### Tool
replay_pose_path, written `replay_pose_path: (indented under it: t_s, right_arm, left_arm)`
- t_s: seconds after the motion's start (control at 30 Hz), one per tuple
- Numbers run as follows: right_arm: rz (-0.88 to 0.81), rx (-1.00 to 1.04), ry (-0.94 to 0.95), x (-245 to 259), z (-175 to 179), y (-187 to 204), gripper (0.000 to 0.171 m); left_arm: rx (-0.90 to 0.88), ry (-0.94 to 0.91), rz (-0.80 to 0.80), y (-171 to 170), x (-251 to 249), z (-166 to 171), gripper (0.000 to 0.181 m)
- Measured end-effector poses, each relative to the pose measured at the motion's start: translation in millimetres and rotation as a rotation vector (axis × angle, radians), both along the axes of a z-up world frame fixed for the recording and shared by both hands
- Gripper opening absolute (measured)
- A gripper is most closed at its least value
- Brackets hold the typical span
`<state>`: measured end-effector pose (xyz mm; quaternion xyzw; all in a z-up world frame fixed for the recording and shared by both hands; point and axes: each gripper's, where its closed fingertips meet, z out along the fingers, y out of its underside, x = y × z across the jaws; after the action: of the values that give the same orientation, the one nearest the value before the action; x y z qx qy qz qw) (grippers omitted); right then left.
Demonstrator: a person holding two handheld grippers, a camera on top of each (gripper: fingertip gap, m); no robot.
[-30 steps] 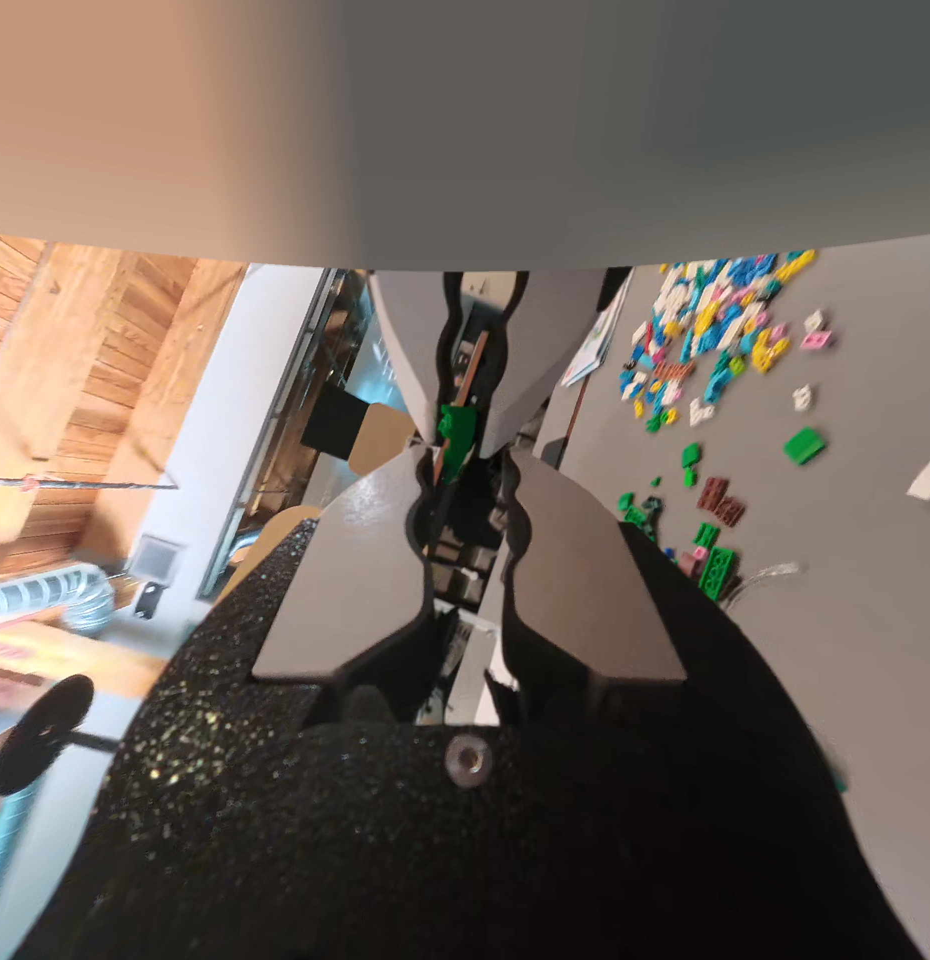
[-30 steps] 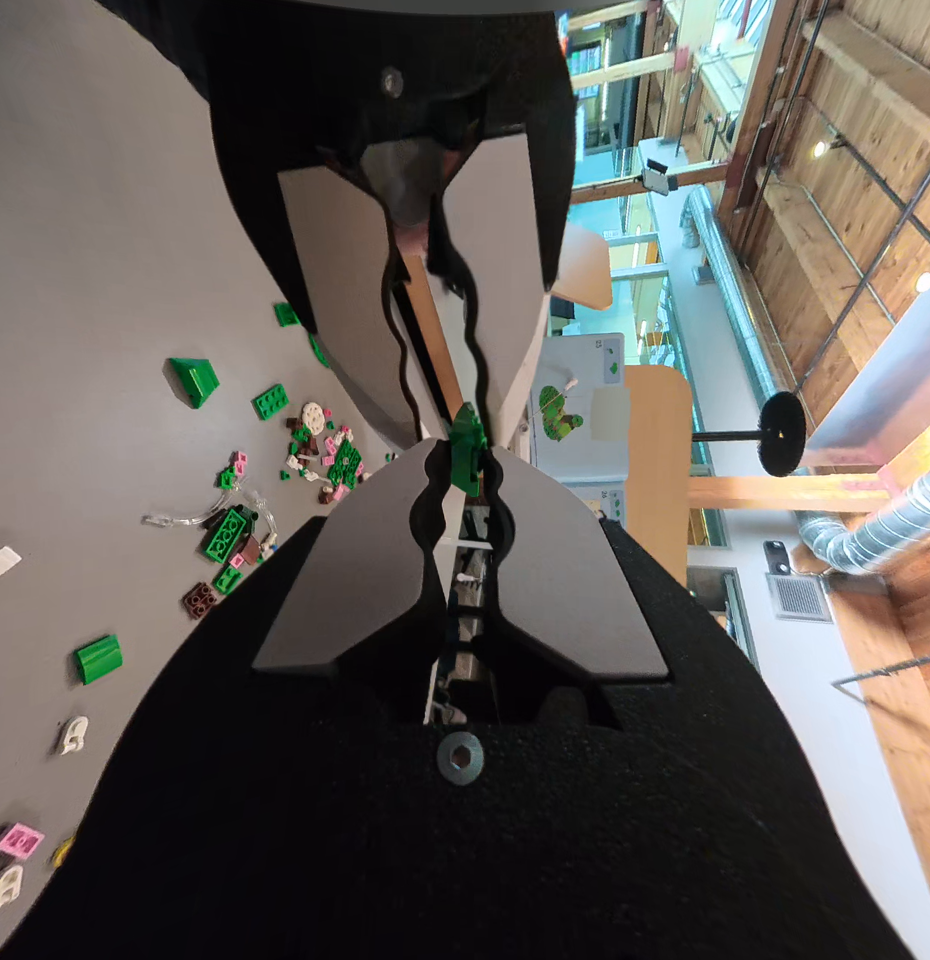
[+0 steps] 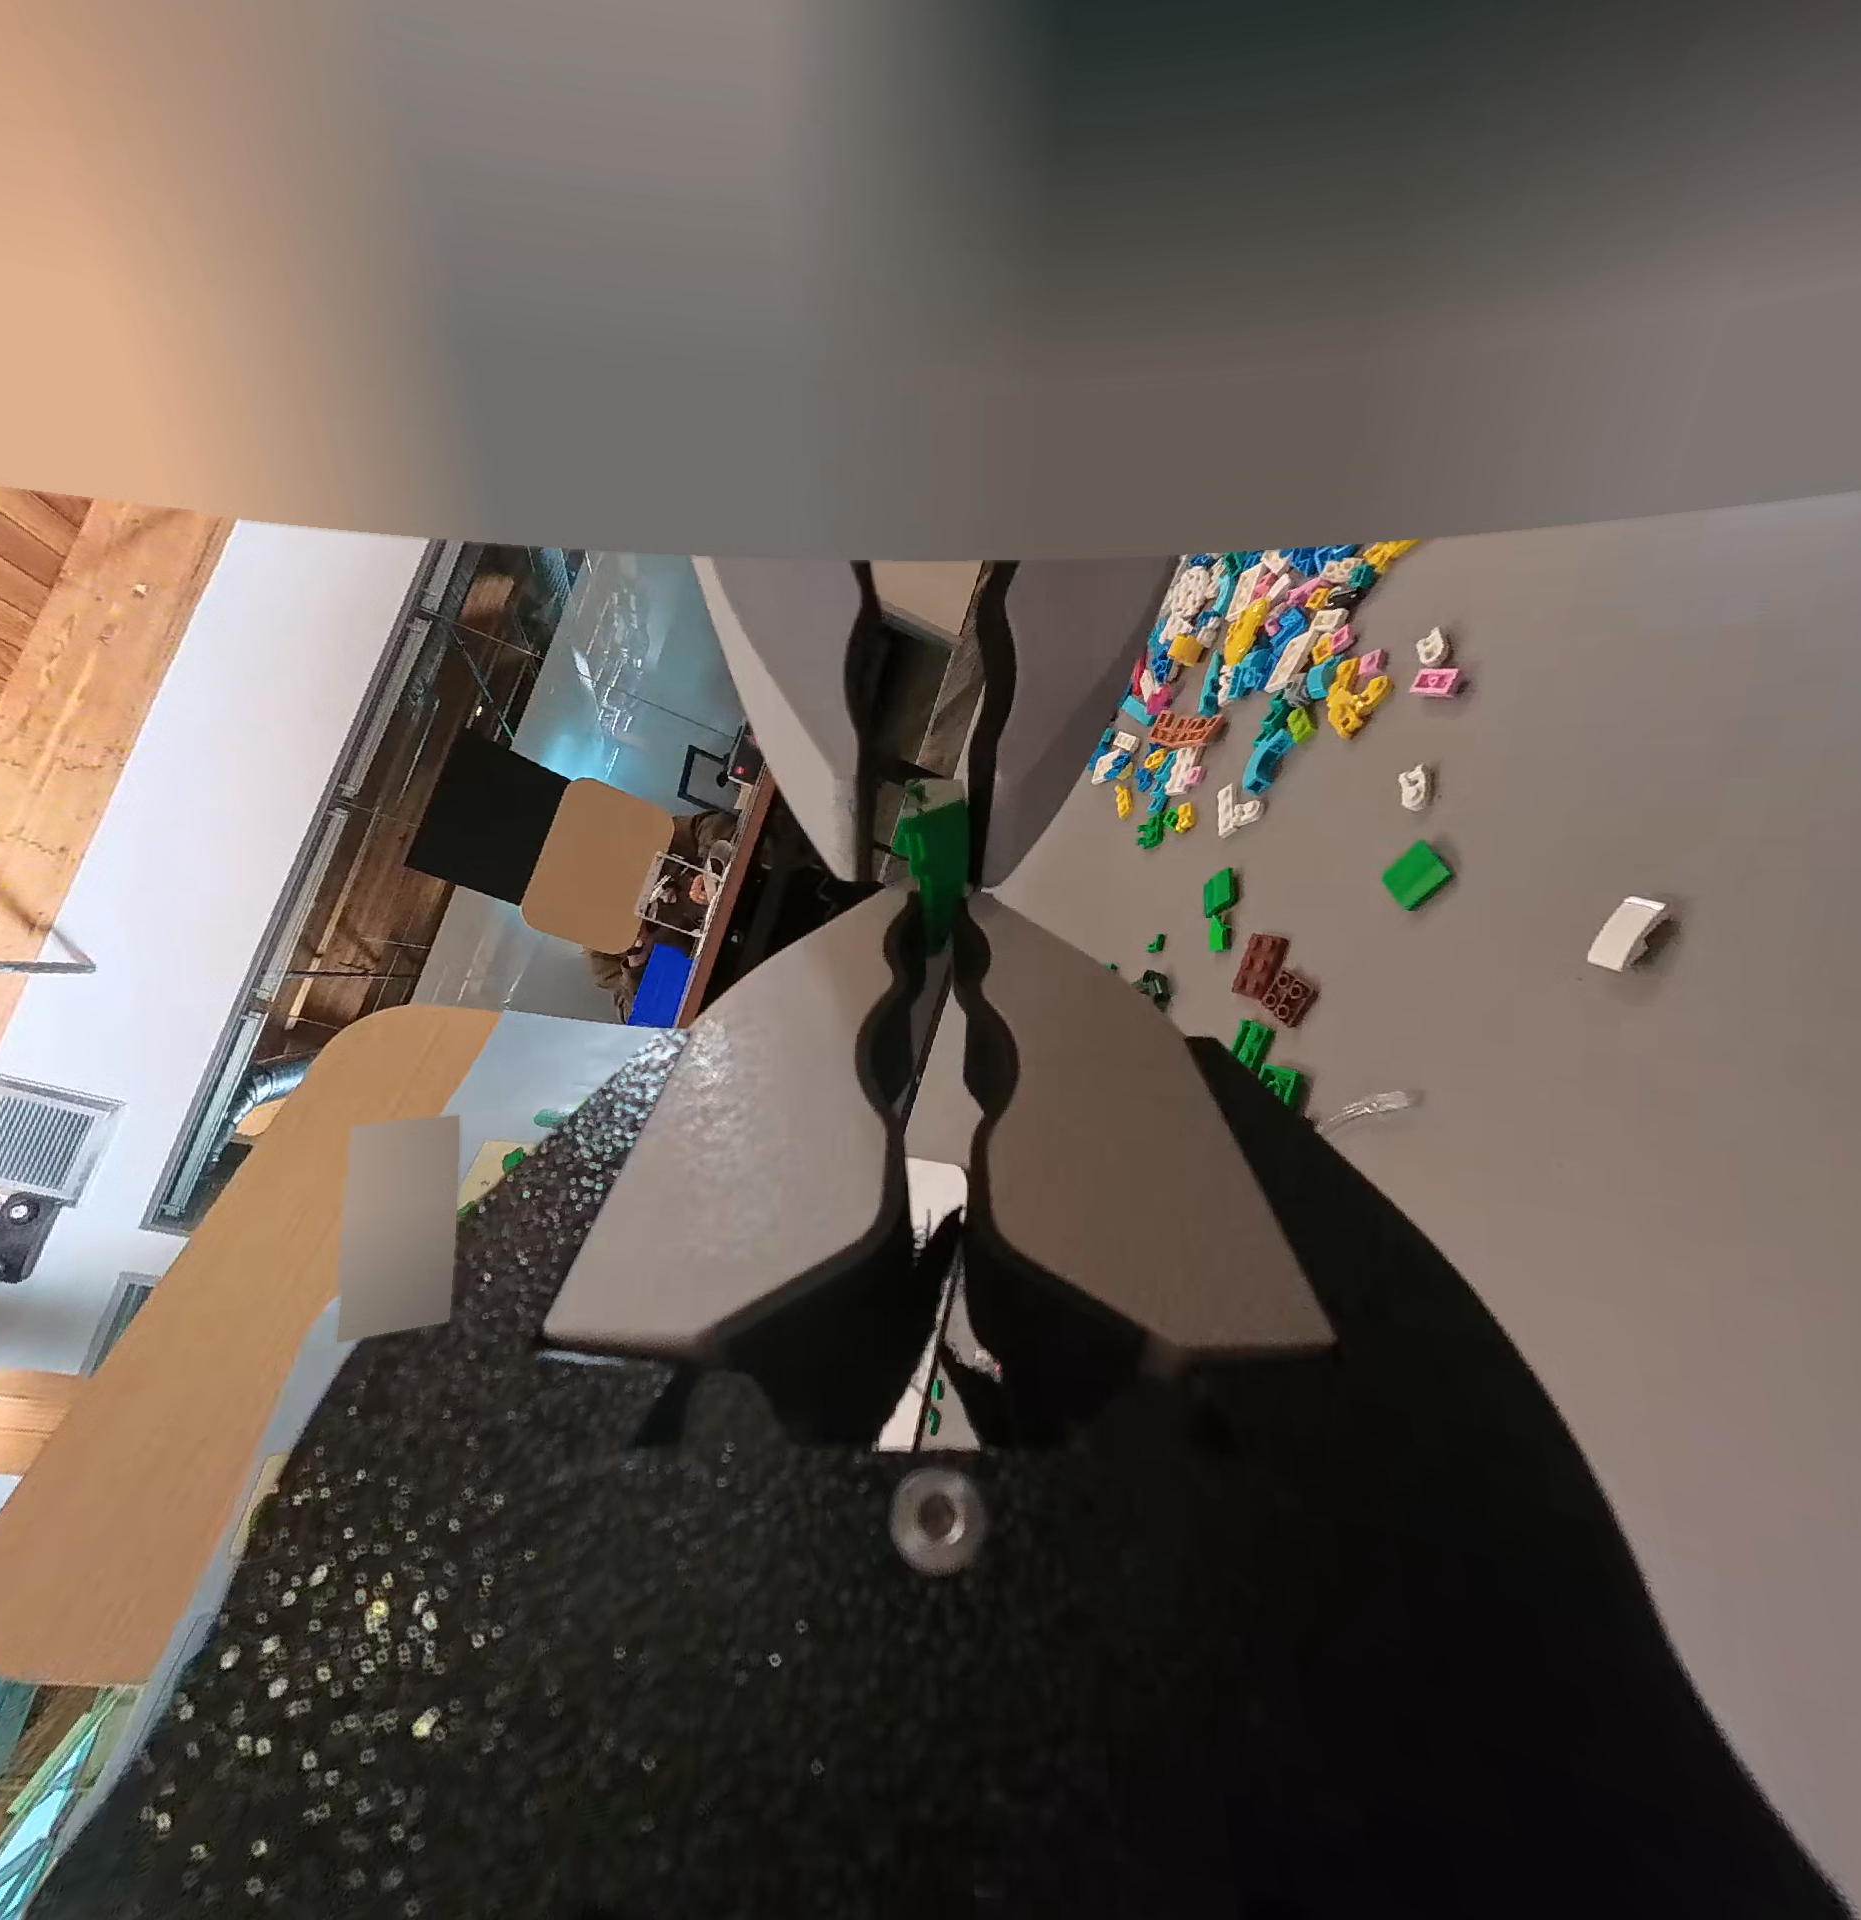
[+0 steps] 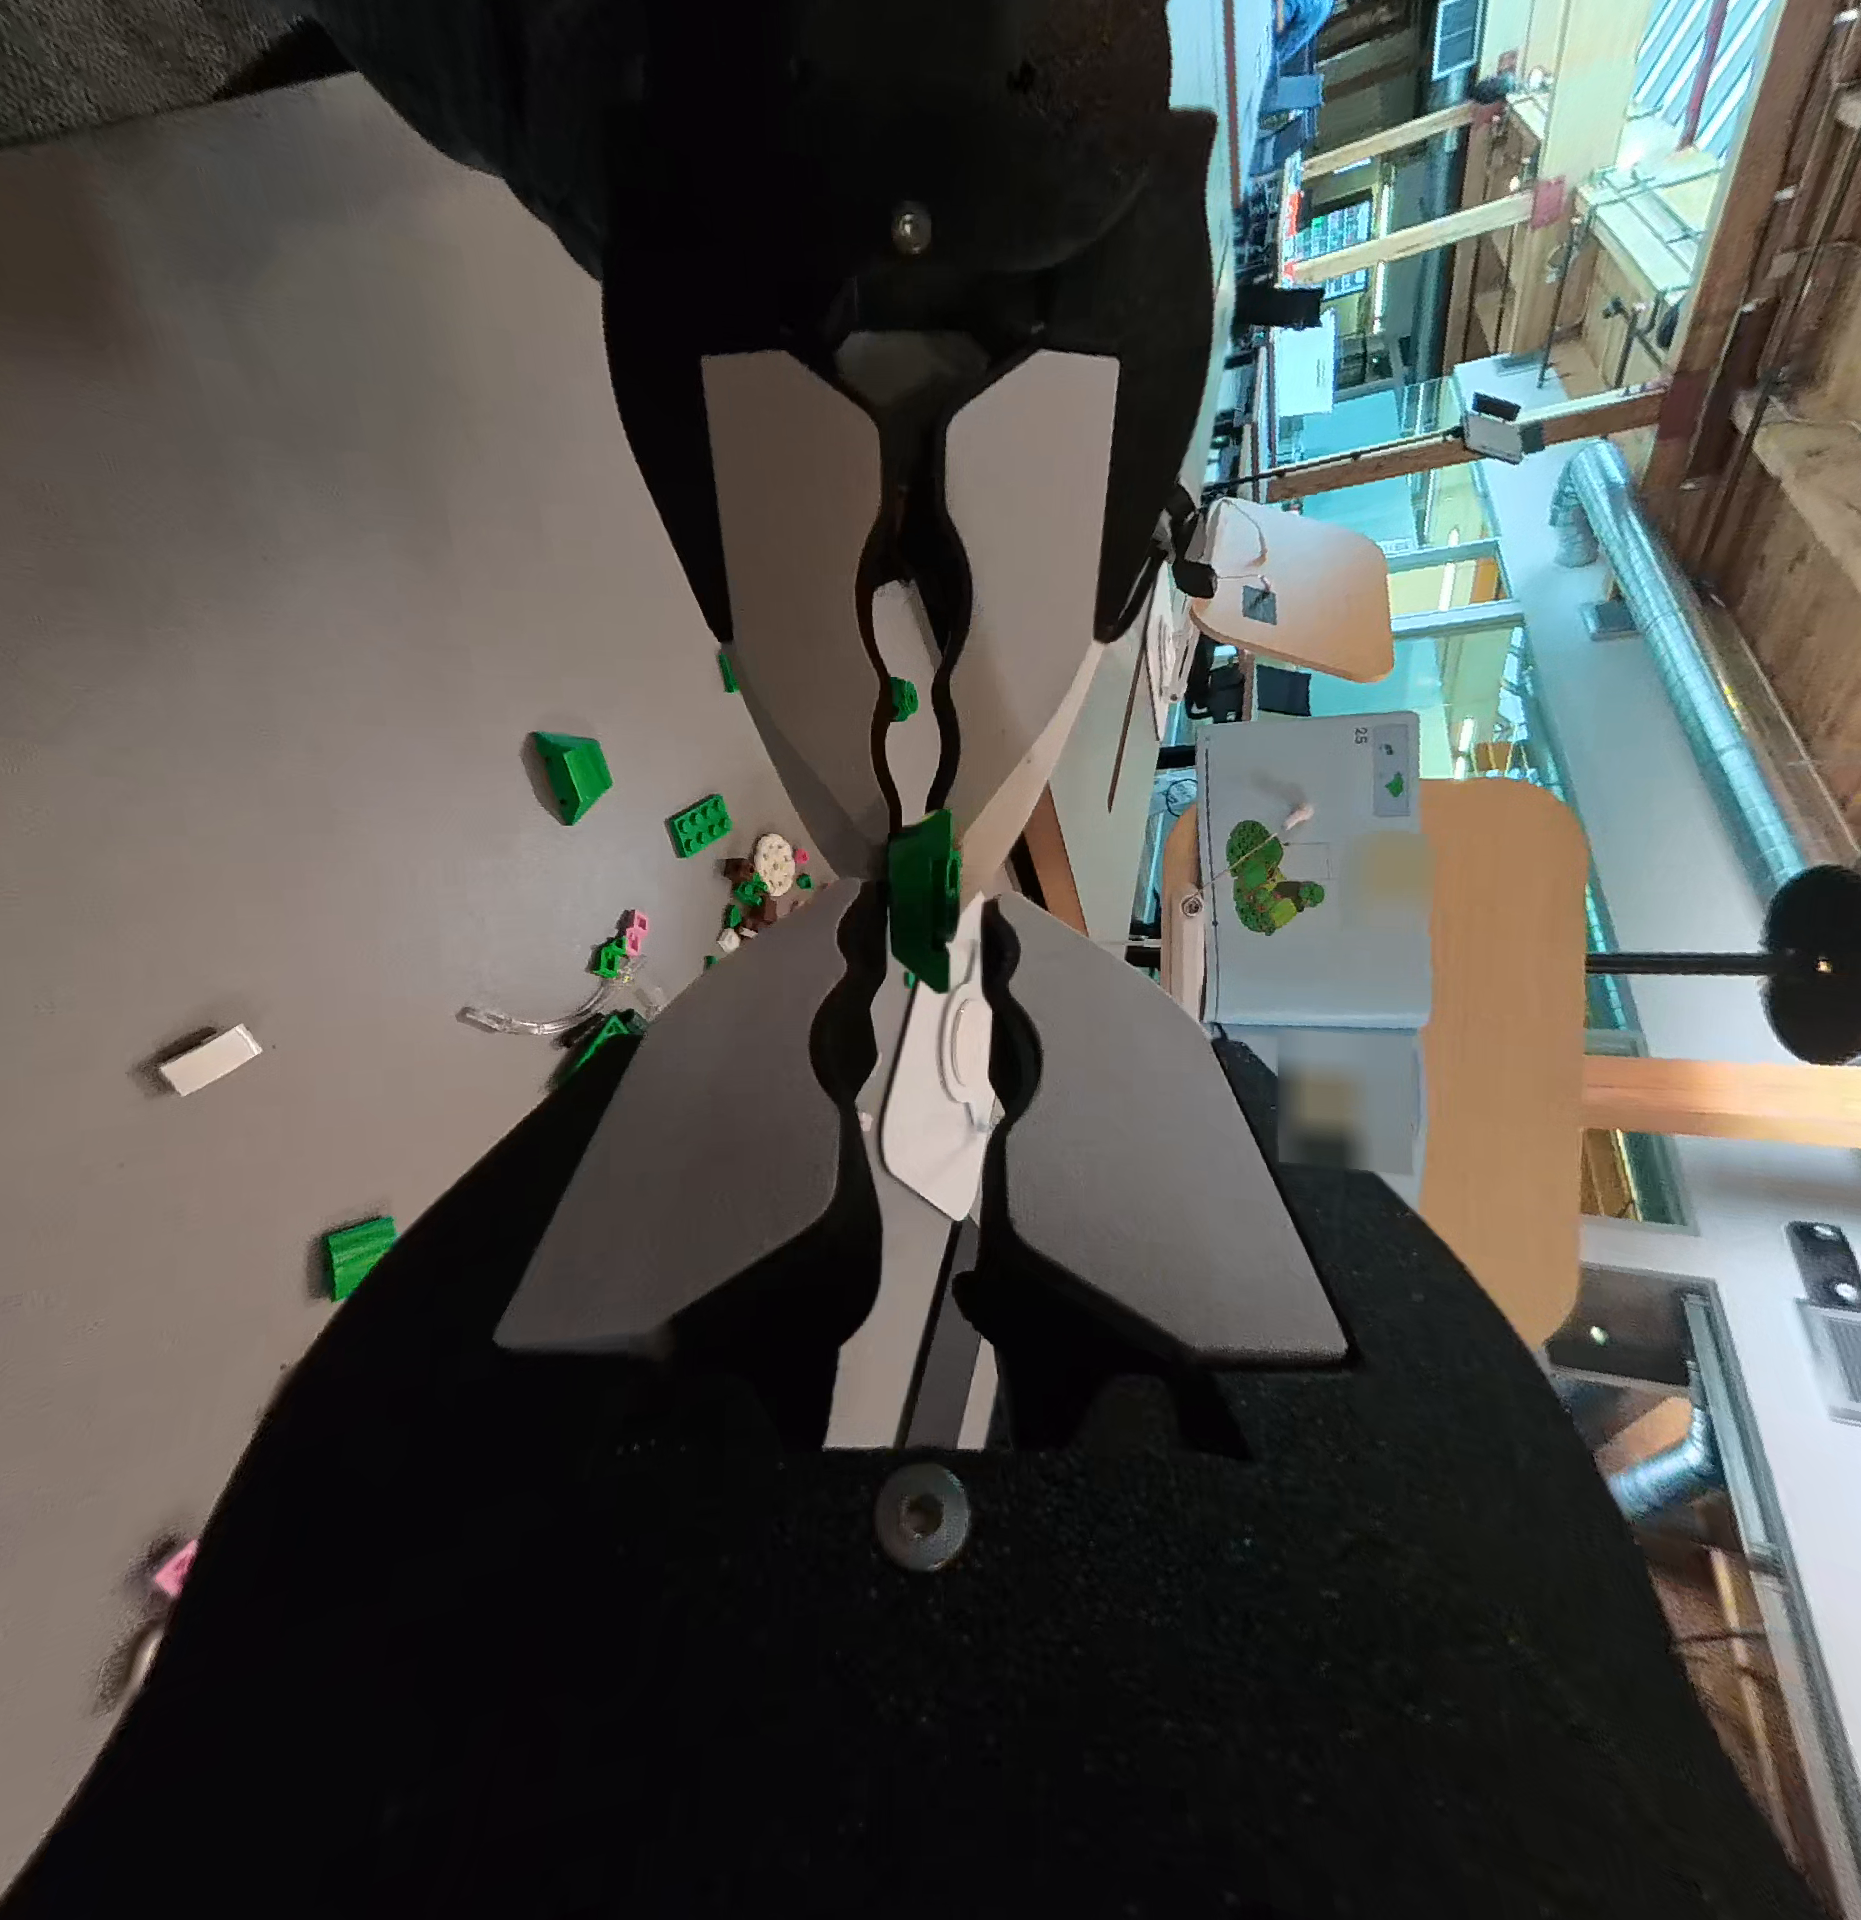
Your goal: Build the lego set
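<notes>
Pressure should stay straight: each hand-held gripper, left point(image 3: 941, 914) and right point(image 4: 921, 914), pinches the green lego piece point(image 4: 921, 894) tip to tip above the table point(image 4: 282, 520), well apart from the loose bricks point(image 3: 1258, 665).

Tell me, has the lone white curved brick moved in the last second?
No. The white brick lies as before beside the green sloped brick; both shifted together in the view, so the camera moved.

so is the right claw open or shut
Shut on the green lego piece: the right claw tips pinch it, meeting the left claw head-on.
</notes>
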<state>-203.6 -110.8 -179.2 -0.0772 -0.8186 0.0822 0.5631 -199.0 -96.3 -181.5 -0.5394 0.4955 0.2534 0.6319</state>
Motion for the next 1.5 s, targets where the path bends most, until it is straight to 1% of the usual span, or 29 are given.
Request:
replay_pose_path:
  t_s: [0.1,0.23,0.4,0.57,0.87,1.03,1.3,1.47,1.5]
  right_arm:
    - [0.024,-0.055,-0.013,1.9,0.8,-2.4,0.019]
    - [0.092,-0.193,-0.065,8.3,3.1,-11.2,0.019]
    - [0.123,-0.285,-0.133,12.9,-0.2,-13.1,0.017]
    - [0.153,-0.352,-0.201,17.4,-4.9,-14.0,0.014]
    - [0.131,-0.277,-0.193,17.5,-8.0,-10.8,0.011]
    - [0.096,-0.203,-0.144,13.8,-7.0,-7.6,0.011]
    - [0.055,-0.096,-0.061,9.8,-0.9,-6.2,0.019]
    - [0.043,-0.054,-0.045,7.6,-2.2,-6.0,0.017]
    - [0.038,-0.046,-0.037,6.9,-1.8,-5.7,0.014]
  left_arm:
    - [0.002,0.004,0.001,-0.4,-0.2,0.8,0.004]
    - [0.004,0.019,-0.018,-2.5,1.9,0.7,0.004]
    - [0.011,0.042,-0.053,-6.0,6.2,1.8,0.004]
    - [-0.011,0.063,-0.079,-6.9,11.4,-4.1,0.004]
    - [-0.032,0.058,-0.080,-4.5,11.2,-6.9,0.004]
    - [-0.045,0.042,-0.060,-1.9,8.6,-6.6,0.005]
    - [-0.067,0.014,-0.036,1.4,4.7,-4.8,0.005]
    - [-0.076,-0.006,-0.034,1.2,4.1,-3.5,0.005]
    - [-0.080,-0.004,-0.032,1.1,3.8,-4.0,0.005]
